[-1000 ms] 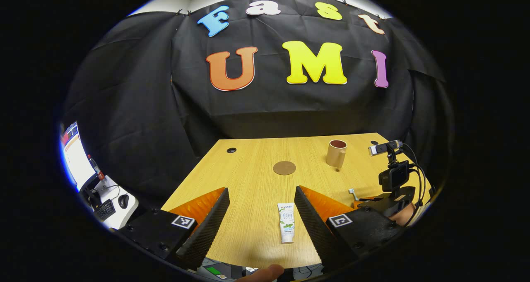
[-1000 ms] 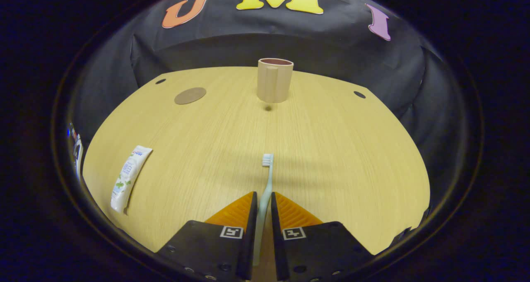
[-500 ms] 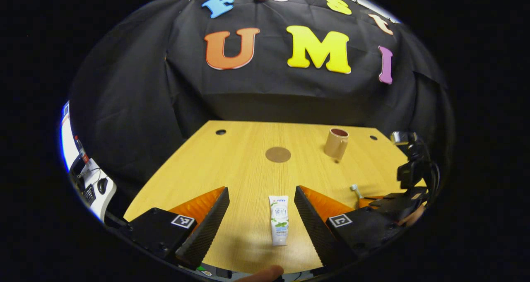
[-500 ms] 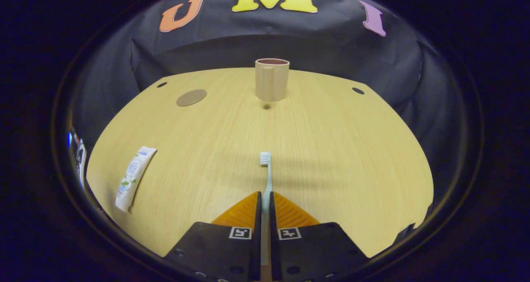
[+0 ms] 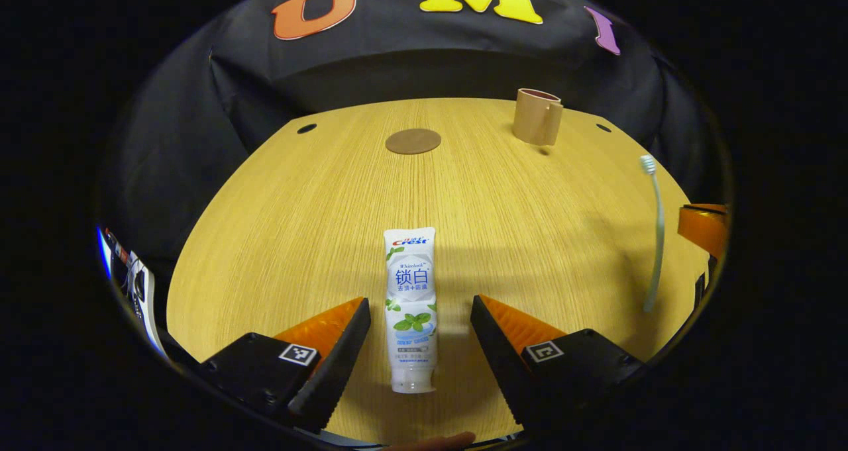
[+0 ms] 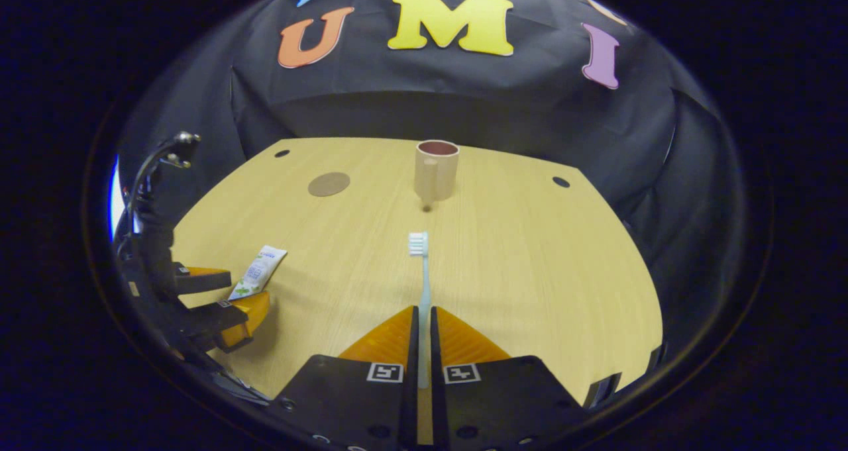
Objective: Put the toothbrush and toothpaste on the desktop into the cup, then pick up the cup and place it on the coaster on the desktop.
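A white toothpaste tube (image 5: 411,305) lies flat on the wooden desktop (image 5: 318,199), cap end toward me. My left gripper (image 5: 420,318) is open with a finger on each side of the tube, not touching it. My right gripper (image 6: 421,328) is shut on the handle of a pale green toothbrush (image 6: 421,285), whose bristle head points at the tan cup (image 6: 435,169). The brush is held off the desk. The cup (image 5: 536,115) stands upright at the back right. A round brown coaster (image 5: 413,141) lies left of the cup. The toothbrush (image 5: 654,232) and the toothpaste (image 6: 258,273) also appear from the other side.
Small round cable holes (image 5: 307,128) sit near the desk's back corners. Black cloth walls close the booth behind the desk. A cluttered white side table (image 5: 136,285) shows past the desk's left edge. The left gripper (image 6: 212,302) with its cabled camera mount stands at the desk's left front.
My left gripper has dropped and moved forward until its open fingers straddle the toothpaste. My right gripper has closed on the toothbrush handle and lifted it off the desk.
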`<action>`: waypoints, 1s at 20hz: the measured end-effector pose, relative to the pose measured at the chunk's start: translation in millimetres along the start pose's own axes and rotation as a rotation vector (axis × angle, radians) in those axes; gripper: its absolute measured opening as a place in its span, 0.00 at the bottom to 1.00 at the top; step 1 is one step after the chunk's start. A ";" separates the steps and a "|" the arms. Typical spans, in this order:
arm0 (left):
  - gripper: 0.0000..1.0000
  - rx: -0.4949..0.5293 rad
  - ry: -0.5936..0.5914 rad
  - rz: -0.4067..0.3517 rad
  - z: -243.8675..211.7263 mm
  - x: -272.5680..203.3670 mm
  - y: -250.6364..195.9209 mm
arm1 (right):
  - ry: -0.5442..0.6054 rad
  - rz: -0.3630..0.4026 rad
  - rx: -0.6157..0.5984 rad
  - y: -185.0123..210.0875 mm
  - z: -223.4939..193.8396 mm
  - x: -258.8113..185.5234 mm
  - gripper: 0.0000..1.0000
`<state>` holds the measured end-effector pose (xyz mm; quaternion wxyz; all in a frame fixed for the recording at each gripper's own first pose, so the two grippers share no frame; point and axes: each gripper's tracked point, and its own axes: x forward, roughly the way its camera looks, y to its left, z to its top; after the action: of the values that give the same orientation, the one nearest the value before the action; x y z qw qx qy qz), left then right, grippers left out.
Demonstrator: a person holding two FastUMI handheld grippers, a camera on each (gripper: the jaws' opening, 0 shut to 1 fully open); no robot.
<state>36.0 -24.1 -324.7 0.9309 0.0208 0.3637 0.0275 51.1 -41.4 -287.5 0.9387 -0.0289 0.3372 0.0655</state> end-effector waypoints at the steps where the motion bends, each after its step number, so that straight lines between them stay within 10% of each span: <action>1: 0.97 -0.012 0.016 0.006 -0.7 7.3 0.6 | -0.016 0.005 0.008 -0.3 7.3 -6.8 0.07; 14: 0.85 0.000 0.030 0.025 8.3 16.5 -5.2 | 0.041 -0.042 -0.007 -39.0 -2.6 13.6 0.13; 20: 0.89 0.001 0.033 0.032 8.2 16.5 -4.8 | 0.116 -0.033 -0.012 -47.6 -21.3 35.6 0.80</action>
<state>53.9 -27.9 -330.2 0.9241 0.0267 0.3789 0.0427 71.7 -86.9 -326.1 0.9183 -0.0437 0.3903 0.0501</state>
